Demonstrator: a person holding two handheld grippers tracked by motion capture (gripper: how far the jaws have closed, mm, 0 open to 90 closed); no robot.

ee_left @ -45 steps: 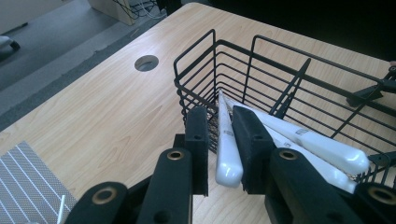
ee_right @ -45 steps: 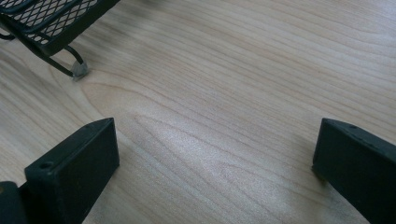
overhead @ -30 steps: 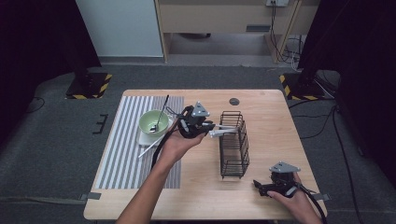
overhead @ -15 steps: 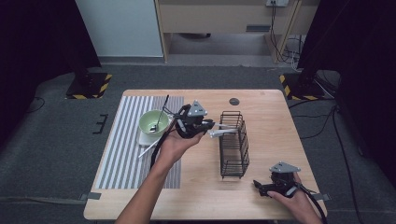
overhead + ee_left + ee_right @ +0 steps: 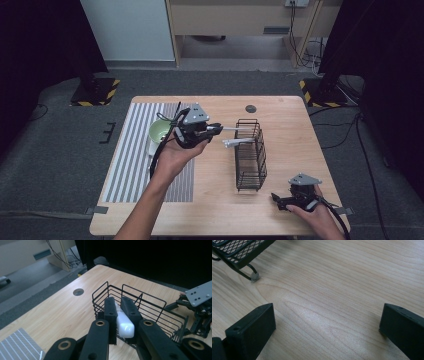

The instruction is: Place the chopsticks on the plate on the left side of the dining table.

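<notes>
My left gripper (image 5: 218,130) is raised over the middle of the table, just left of the black wire basket (image 5: 251,156), and is shut on a white utensil handle (image 5: 124,323). That handle (image 5: 235,129) runs on toward the basket's rim (image 5: 130,290); its far end is hidden by the jaws. A second pale piece (image 5: 238,143) sticks out at the basket's left side just below it. At the front right my right gripper (image 5: 279,200) rests on the wood, and in the right gripper view its jaws (image 5: 327,322) stand open with nothing between them.
A green bowl (image 5: 161,131) sits on the striped mat (image 5: 127,160) at the left, behind my left hand. A round cable hole (image 5: 250,108) lies near the table's far edge. One basket foot (image 5: 255,277) stands close to my right gripper.
My left gripper has risen and drawn back a little to the left, away from the basket, still shut on the white handle. The right gripper has stayed where it was.
</notes>
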